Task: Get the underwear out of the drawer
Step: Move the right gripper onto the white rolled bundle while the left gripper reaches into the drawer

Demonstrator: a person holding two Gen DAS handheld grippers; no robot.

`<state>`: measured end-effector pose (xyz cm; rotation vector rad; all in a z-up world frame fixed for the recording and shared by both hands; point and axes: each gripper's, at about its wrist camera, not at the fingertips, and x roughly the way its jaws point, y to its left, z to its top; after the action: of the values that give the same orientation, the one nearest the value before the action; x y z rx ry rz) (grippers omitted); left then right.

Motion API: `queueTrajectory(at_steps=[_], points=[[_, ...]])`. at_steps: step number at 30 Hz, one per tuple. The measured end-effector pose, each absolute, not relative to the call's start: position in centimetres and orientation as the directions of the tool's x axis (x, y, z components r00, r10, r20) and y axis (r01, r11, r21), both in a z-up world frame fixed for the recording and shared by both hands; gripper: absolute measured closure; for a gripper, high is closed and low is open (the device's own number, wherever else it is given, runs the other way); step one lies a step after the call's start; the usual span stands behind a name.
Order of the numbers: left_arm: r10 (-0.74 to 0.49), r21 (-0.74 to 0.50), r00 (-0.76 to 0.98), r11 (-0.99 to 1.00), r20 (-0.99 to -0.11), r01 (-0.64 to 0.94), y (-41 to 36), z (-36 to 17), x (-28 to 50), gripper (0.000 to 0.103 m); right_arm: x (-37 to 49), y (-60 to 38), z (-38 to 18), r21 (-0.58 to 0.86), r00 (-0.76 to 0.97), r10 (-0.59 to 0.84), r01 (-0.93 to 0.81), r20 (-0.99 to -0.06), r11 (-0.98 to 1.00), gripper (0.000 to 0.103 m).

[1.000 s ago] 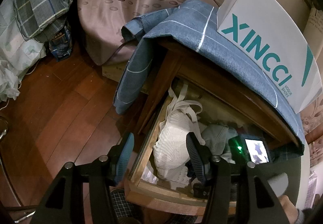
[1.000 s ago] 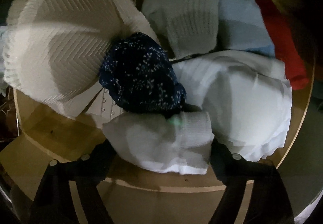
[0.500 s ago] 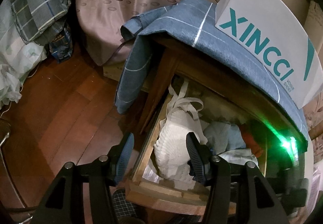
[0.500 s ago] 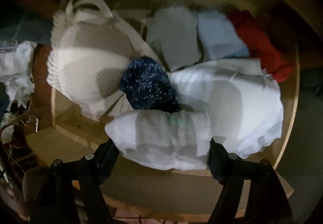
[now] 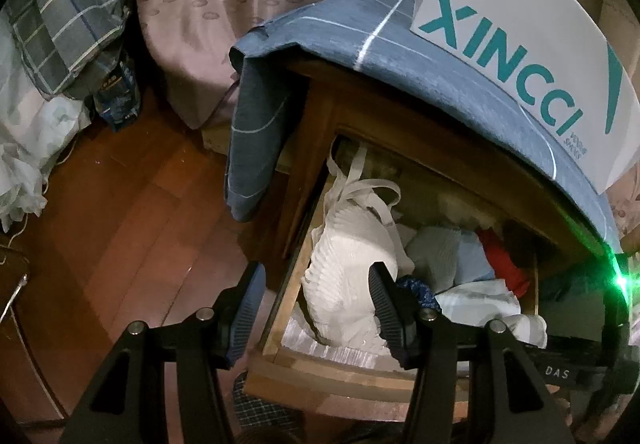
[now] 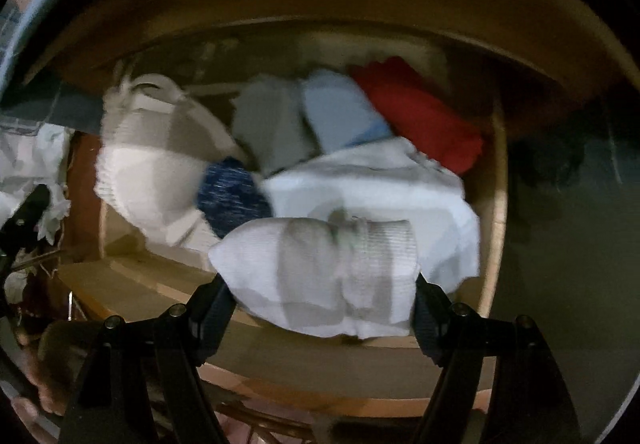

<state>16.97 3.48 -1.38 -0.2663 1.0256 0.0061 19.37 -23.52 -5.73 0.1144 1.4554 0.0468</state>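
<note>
The wooden drawer [image 6: 494,203] stands pulled out, full of folded underwear. My right gripper [image 6: 320,292] points straight down above its front and is shut on a white rolled piece of underwear [image 6: 304,268], which is lifted clear of the pile. Below lie a white bra [image 6: 148,163], a dark blue spotted piece [image 6: 232,195], a big white fold [image 6: 380,183], and grey, light blue and red [image 6: 420,119] pieces. My left gripper [image 5: 316,276] hangs open with nothing in it over the left edge of the drawer [image 5: 320,376], in front of the bra [image 5: 348,284].
A blue checked cloth [image 5: 360,31] drapes over the nightstand top, with a white XINCCI shoe box [image 5: 520,43] on it. A bed with a pink sheet [image 5: 224,3] stands behind. Plaid bedding [image 5: 68,3] lies at the left on the wood floor [image 5: 120,203].
My right gripper has risen with the white roll, so the drawer's contents look smaller and farther. In the left wrist view it has drawn off to the right. The left gripper hardly moved.
</note>
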Motion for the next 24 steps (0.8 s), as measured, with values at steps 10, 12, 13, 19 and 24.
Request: queueTrajectory(at_steps=[10,12,13,19,24], points=[[-0.112,-0.196,0.514,0.974,-0.850,-0.112,3.1,-1.5,17.1,0.048,19.2,-25.6,-8.6,0.119,0.036,0.116,0.077,-0.993,0.990,0.023],[-0.110,-0.191,0.511,0.976,-0.853,-0.107,2.9,-1.5,17.1,0.048,19.3,-25.9,-9.1,0.127,0.002,0.127,0.095,-0.992,0.987,0.022],[-0.112,-0.188,0.506,0.977,-0.855,-0.102,2.7,-1.6,17.2,0.048,19.3,-26.0,-9.4,0.128,-0.012,0.129,0.100,-0.992,0.987,0.022],[-0.135,-0.173,0.470,0.984,-0.872,-0.038,1.6,-2.0,17.4,0.048,19.5,-25.7,-10.7,0.102,-0.080,0.110,0.100,-0.991,0.990,0.021],[-0.171,-0.181,0.427,0.983,-0.888,0.016,0.8,-2.7,17.6,0.048,19.4,-25.2,-10.1,0.081,-0.058,0.085,0.076,-0.995,0.994,0.028]])
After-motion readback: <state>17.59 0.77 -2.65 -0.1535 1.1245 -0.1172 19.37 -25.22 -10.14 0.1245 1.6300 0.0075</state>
